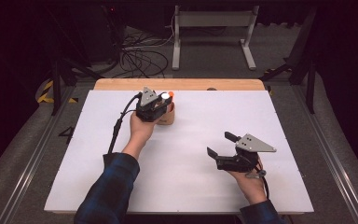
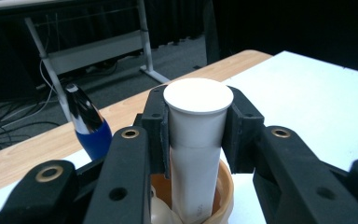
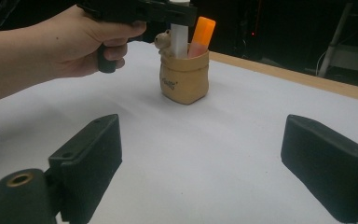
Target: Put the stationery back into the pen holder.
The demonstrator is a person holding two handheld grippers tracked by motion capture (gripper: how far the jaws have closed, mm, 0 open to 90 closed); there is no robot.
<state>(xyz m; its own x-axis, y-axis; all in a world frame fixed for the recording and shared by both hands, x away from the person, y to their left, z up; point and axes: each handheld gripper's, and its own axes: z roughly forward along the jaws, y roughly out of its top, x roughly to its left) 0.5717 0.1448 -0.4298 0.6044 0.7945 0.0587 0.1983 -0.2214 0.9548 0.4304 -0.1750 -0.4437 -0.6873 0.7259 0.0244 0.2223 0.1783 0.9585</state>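
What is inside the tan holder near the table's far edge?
In the tan holder stand a white tube, clamped by the left gripper, and an orange marker. Their lower ends are hidden inside.

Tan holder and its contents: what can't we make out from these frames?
- White tube: lower end hidden inside the tan holder, left gripper view.
- Tan holder: mostly covered by the left gripper, high view.
- Holder's print: too small to read, right gripper view.
- Blue-and-silver thing: base hidden behind the gripper's arm, left gripper view.
- Orange marker: lower part inside the holder.
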